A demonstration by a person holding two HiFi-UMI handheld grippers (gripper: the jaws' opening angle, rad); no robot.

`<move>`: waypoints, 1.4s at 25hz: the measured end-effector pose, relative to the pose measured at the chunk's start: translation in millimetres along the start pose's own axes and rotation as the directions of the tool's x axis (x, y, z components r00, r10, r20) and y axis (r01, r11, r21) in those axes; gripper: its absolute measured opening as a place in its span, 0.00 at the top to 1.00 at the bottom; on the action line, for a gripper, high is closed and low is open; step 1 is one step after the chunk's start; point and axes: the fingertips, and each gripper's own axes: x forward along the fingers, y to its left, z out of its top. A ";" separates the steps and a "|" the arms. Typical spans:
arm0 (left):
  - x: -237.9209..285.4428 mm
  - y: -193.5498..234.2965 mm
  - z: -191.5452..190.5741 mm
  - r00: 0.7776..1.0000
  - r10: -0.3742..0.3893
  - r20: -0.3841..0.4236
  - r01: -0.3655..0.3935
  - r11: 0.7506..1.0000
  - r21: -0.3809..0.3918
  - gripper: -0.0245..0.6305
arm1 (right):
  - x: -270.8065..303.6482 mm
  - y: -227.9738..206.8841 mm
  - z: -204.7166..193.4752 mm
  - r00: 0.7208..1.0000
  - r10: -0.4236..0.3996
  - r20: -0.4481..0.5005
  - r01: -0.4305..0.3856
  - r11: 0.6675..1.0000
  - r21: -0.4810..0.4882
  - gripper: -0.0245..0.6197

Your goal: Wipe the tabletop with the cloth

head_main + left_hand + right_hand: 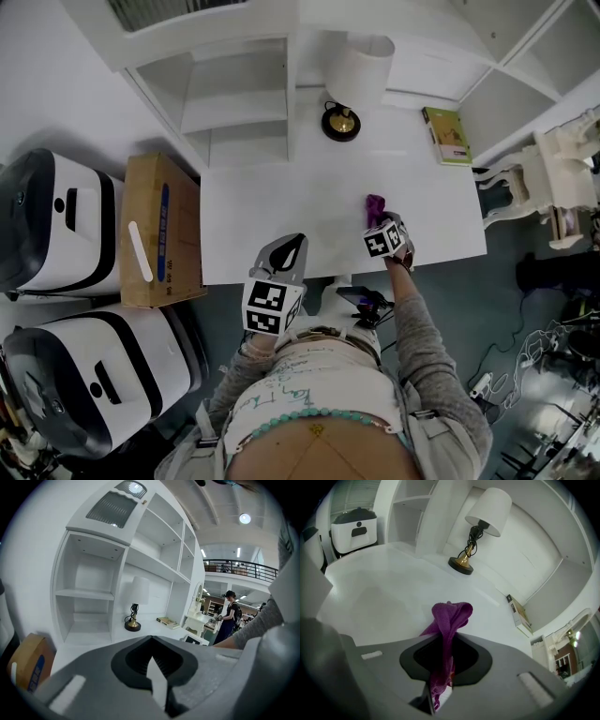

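Right tongs (pixel 380 221) pinch the cloth (pixel 450 616) before the lamp (pixel 486 509); left tongs (pixel 289 253) pressed together. Next, probably: lower cloth, start wiping table (pixel 253 216).

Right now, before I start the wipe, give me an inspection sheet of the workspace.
Surface: white tabletop, mostly bare; no spill visible.
Job's things: purple cloth, bunched, pinched in the right gripper.
Clutter: lamp and book at the far edge.
Grippers: right gripper shut on the purple cloth, over the table's near right; left gripper shut, empty, at the near edge.
Cables: lamp cord wound round its stem; loose cables on the floor, right.
Surroundings: shelving behind; cardboard box and two white machines left.
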 end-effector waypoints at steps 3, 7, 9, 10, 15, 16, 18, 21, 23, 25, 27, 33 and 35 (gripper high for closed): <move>-4.4 3.6 -0.9 1.000 0.003 0.003 -0.003 1.000 -0.001 0.96 | -1.9 6.9 5.5 1.000 0.000 0.006 0.000 1.000 -0.005 0.85; -9.5 8.5 -2.1 1.000 0.008 0.005 -0.008 1.000 -0.005 0.96 | -3.9 16.8 11.3 1.000 0.016 0.014 -0.017 1.000 0.006 0.85; -11.3 11.0 -2.7 1.000 0.009 0.005 -0.009 1.000 -0.007 0.96 | -4.5 20.9 14.9 1.000 0.020 0.020 -0.021 1.000 0.006 0.85; -12.3 12.2 -2.8 1.000 0.010 0.006 -0.010 1.000 -0.007 0.96 | -5.1 23.0 16.5 1.000 0.023 0.021 -0.023 1.000 0.004 0.85; -18.1 16.8 -3.4 1.000 0.019 0.009 -0.018 1.000 -0.009 0.96 | -8.2 32.3 22.1 0.999 0.028 0.024 -0.028 1.000 -0.009 0.85; -19.1 17.8 -3.7 1.000 0.020 0.009 -0.020 1.000 -0.009 0.96 | -7.8 33.7 23.2 0.999 0.027 0.028 -0.027 1.000 -0.009 0.85; -21.2 20.0 -4.9 1.000 0.024 0.007 -0.024 1.000 -0.010 0.96 | -8.4 38.0 26.7 0.999 0.030 0.036 -0.029 1.000 -0.010 0.85; -24.2 23.4 -6.7 1.000 0.030 0.007 -0.030 0.999 -0.014 0.96 | -9.3 45.3 31.2 0.998 0.037 0.042 -0.037 0.999 -0.015 0.85; -26.5 26.3 -7.8 0.999 0.034 0.008 -0.034 0.999 -0.017 0.96 | -9.1 49.2 33.9 0.998 0.037 0.044 -0.036 0.999 -0.020 0.85; -29.8 28.9 -8.2 0.999 0.039 0.010 -0.039 0.999 -0.018 0.96 | -9.7 52.7 37.0 0.998 0.035 0.048 -0.034 0.999 -0.023 0.85; -33.0 30.0 -8.6 0.999 0.041 0.011 -0.041 0.999 -0.019 0.96 | -12.1 57.6 40.0 0.998 0.042 0.054 -0.041 0.999 -0.020 0.85; -38.4 33.5 -11.3 0.999 0.049 0.010 -0.049 0.998 -0.026 0.96 | -15.6 70.9 48.9 0.995 0.066 0.069 -0.064 0.998 -0.026 0.85; -41.1 35.5 -12.5 0.998 0.054 0.011 -0.053 0.998 -0.028 0.96 | -16.0 74.3 51.1 0.995 0.066 0.074 -0.064 0.997 -0.032 0.85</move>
